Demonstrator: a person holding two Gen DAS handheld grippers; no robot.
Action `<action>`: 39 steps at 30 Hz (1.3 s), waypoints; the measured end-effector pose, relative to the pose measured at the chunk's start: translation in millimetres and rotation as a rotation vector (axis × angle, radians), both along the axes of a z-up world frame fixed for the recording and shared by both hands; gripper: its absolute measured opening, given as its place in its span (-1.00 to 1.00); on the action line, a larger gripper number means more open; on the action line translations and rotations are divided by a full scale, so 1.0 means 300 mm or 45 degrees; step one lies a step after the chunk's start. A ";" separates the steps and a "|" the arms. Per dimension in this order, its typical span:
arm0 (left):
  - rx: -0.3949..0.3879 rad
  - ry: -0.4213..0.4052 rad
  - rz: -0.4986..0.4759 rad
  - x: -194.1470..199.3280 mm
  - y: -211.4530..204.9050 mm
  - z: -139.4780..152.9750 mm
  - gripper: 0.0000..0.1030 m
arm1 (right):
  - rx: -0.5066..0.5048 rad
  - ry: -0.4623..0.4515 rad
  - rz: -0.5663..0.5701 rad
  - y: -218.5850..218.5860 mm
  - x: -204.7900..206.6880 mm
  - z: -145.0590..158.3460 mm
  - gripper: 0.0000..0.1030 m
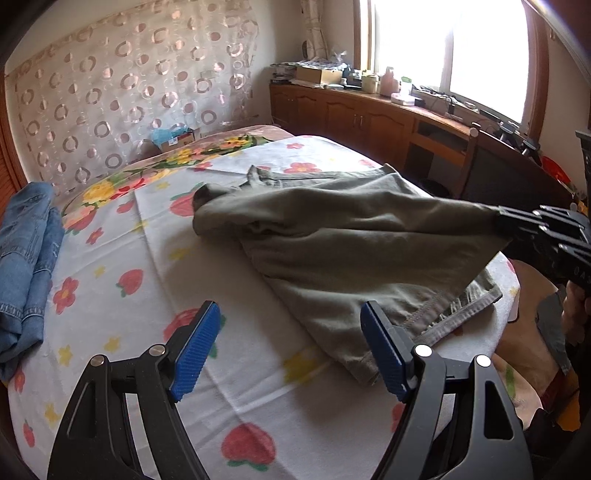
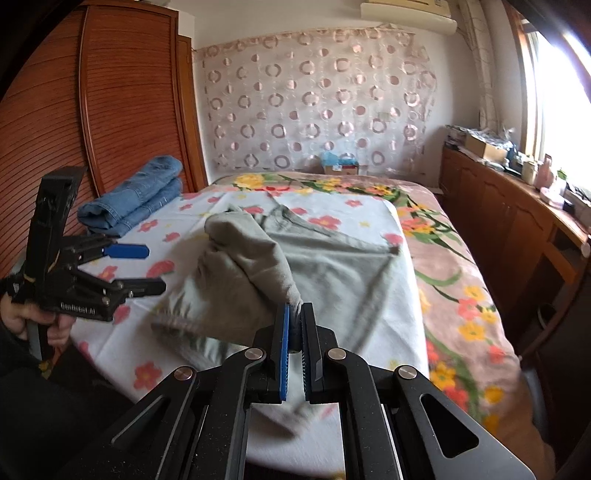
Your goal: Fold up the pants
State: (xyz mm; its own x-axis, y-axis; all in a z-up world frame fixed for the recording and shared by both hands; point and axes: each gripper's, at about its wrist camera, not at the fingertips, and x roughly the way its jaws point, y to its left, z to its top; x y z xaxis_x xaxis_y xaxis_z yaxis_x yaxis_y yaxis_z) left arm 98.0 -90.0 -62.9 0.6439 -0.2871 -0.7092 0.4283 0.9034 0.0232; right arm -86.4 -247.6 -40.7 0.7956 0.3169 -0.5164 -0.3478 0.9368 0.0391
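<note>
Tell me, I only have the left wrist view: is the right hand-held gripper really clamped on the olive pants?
Observer: Yes. In the right wrist view the right hand-held gripper has its blue pads shut on a bunch of the olive pants.
Operator: Anything on the wall above the curtain?
Observer: An air conditioner is mounted there.
Operator: What's behind the folded jeans?
Observer: The folded jeans lie in front of a wooden wardrobe.

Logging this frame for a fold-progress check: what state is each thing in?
Left gripper: jaws open, holding nothing.
Right gripper: jaws shut on olive pants.
Olive pants: partly folded, one part lifted.
Blue jeans: folded, lying on the bed.
</note>
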 end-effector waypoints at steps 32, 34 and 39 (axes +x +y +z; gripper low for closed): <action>0.001 0.044 0.011 0.009 -0.021 -0.047 0.53 | 0.055 0.141 -0.083 -0.043 -0.003 -0.011 -0.46; -0.011 0.034 0.017 0.015 -0.008 -0.033 0.53 | 0.049 0.126 -0.076 -0.037 0.018 0.003 -0.44; -0.017 0.009 0.033 0.044 0.016 -0.001 0.53 | 0.027 0.090 -0.050 -0.006 0.096 0.043 -0.41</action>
State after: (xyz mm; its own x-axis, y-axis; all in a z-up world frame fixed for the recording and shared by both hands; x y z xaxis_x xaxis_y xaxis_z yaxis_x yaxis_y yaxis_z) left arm 111.1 -85.2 -63.2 0.6460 -0.2803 -0.7100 0.4051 0.9142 0.0076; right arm -57.6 -249.4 -27.9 0.7694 0.2980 -0.5650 -0.3068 0.9482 0.0823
